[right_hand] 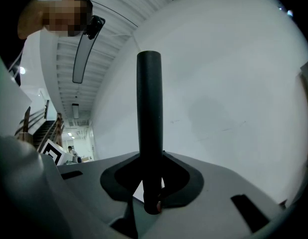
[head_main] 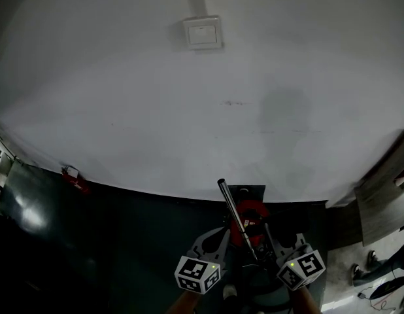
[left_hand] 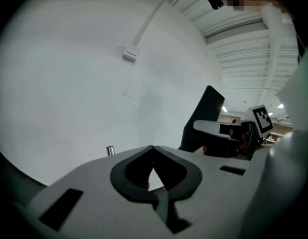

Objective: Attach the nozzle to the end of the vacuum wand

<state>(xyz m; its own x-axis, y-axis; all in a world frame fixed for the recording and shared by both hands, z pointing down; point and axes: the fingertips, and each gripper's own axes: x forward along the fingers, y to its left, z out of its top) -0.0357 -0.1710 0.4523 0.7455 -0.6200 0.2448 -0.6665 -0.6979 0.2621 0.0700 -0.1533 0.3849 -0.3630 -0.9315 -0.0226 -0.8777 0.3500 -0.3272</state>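
Note:
A thin metal vacuum wand (head_main: 238,218) slants up and to the left from between the two grippers, ending near the foot of the white wall. Its lower part crosses a red vacuum body (head_main: 252,213). My right gripper (head_main: 270,242) is shut on the wand, which stands as a dark tube (right_hand: 149,113) between its jaws (right_hand: 152,156). My left gripper (head_main: 218,237) is just left of the wand, shut and empty (left_hand: 153,148). The wand's silver tip (left_hand: 110,150) peeks over its jaws. A black flat part (left_hand: 206,114) rises beside the right gripper (left_hand: 241,133). I cannot pick out a nozzle.
A white wall fills most of the view, with a switch box (head_main: 202,32) and a cable duct above it. A dark band (head_main: 91,227) runs below the wall. A small red item (head_main: 72,174) sits at the left, a wooden board (head_main: 385,188) and someone's feet (head_main: 365,261) at the right.

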